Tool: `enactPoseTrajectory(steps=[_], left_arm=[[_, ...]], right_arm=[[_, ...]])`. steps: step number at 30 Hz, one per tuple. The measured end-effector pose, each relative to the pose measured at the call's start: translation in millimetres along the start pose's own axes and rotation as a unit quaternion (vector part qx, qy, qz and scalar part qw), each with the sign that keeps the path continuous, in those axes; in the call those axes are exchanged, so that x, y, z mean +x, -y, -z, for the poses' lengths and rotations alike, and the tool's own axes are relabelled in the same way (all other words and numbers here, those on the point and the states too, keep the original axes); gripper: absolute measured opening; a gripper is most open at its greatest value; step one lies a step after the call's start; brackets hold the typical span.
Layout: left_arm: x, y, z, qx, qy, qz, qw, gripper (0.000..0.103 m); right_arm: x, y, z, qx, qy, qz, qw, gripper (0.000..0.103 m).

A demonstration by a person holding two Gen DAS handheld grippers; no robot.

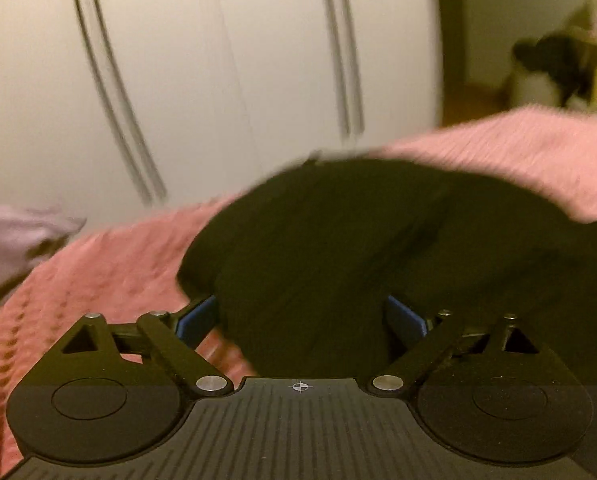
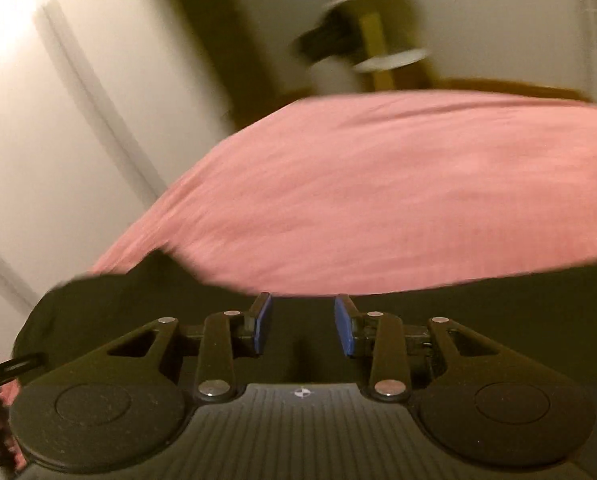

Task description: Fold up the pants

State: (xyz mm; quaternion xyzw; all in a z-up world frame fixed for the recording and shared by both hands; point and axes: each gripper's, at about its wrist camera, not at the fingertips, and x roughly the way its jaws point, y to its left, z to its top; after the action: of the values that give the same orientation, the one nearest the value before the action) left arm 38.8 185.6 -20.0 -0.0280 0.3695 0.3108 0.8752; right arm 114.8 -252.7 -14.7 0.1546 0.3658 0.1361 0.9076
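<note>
The left gripper (image 1: pixel 302 316), black with blue pads, has its jaws spread wide, and a thick bunch of the black fabric pants (image 1: pixel 378 248) fills the gap between them; the cloth hides the pad faces, so whether the pads press it or merely flank it cannot be told. The right gripper (image 2: pixel 303 326) has its jaws partly apart with a clear gap between the blue pads (image 2: pixel 263 326), and nothing is clamped there, though it hovers just above the same black pants (image 2: pixel 138 304). The pants lie rumpled on a pink knitted bedspread (image 1: pixel 98 272), reaching toward its near edge, while the far side of the bedspread (image 2: pixel 378 184) is bare. A pale lilac cloth (image 1: pixel 14 236) sits at the left edge of the bedspread, and white wardrobe doors (image 1: pixel 218 60) stand behind. Both views are smeared by motion. The chief risk, as I judge it, is that the wide left jaws grab several layers at once and drag a lump instead of a single hem, spoiling the fold. The open knit could also snag on a pad and lift with the pants, and the dark, creaseless cloth makes the edges hard to find.
</note>
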Motion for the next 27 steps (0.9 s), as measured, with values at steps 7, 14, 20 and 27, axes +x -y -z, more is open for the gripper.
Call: enactPoseTrajectory(steps=[7, 14, 20, 27], left_arm=[[-2.7, -16.8, 9.7, 0.015, 0.054, -0.011, 0.9983, 0.098], [10.1, -29.2, 5.5, 0.003, 0.042, -0.002, 0.9991, 0.098], [12.3, -34.5, 8.0, 0.008, 0.051, 0.016, 0.9985, 0.099], [16.5, -40.0, 3.9, -0.013, 0.035, 0.031, 0.9988, 0.099]], right_arm=[[96.2, -86.2, -24.2, -0.077, -0.042, -0.057, 0.994, 0.045], [145.3, -117.3, -26.3, -0.131, -0.073, -0.068, 0.986, 0.046], [174.5, -125.2, -22.1, -0.146, -0.104, -0.084, 0.980, 0.045], [168.4, -135.4, -21.5, -0.149, -0.064, -0.073, 0.984, 0.007]])
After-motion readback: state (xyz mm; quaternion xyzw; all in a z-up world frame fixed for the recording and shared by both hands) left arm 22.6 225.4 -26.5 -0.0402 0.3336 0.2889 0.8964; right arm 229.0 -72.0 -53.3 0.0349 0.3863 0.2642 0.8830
